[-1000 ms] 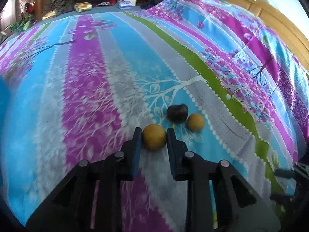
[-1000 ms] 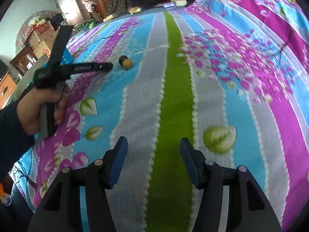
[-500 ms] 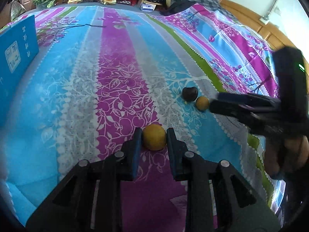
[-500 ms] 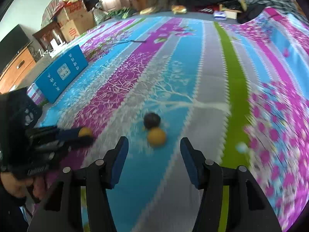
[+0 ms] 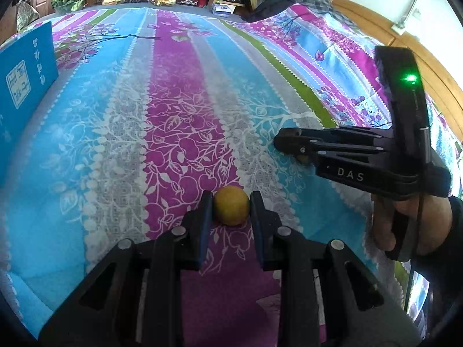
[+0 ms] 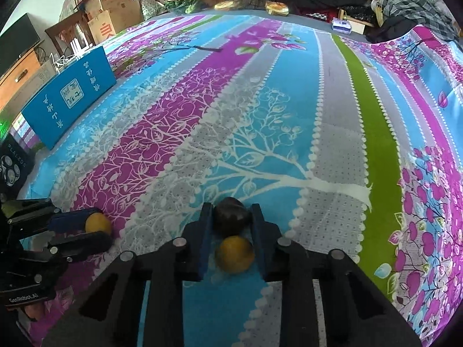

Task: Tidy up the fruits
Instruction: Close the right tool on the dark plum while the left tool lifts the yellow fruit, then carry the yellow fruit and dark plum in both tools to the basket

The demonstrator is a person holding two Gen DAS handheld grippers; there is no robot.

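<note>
In the left wrist view my left gripper (image 5: 231, 199) is shut on a round yellow fruit (image 5: 231, 209), low over the striped floral bedspread (image 5: 179, 110). The right wrist view shows my right gripper (image 6: 231, 206) shut on a dark, plum-like fruit (image 6: 231, 217). An orange fruit (image 6: 235, 254) lies just behind it, between the same fingers. The right gripper (image 5: 285, 141), held by a hand (image 5: 416, 228), reaches in from the right and hides the dark fruit. The left gripper (image 6: 95, 228) with the yellow fruit (image 6: 97, 222) shows at lower left.
A flat blue box (image 6: 69, 95) with white lettering lies at the bed's left edge. Clothes, food packets and cardboard boxes (image 6: 113, 8) crowd the far end. A wooden bed frame (image 5: 405, 46) runs along the right side.
My right gripper swung across the bed to the dark and orange fruits, and its jaws went from wide apart to closed around the dark one. The left gripper kept the yellow fruit and shifted slightly.
</note>
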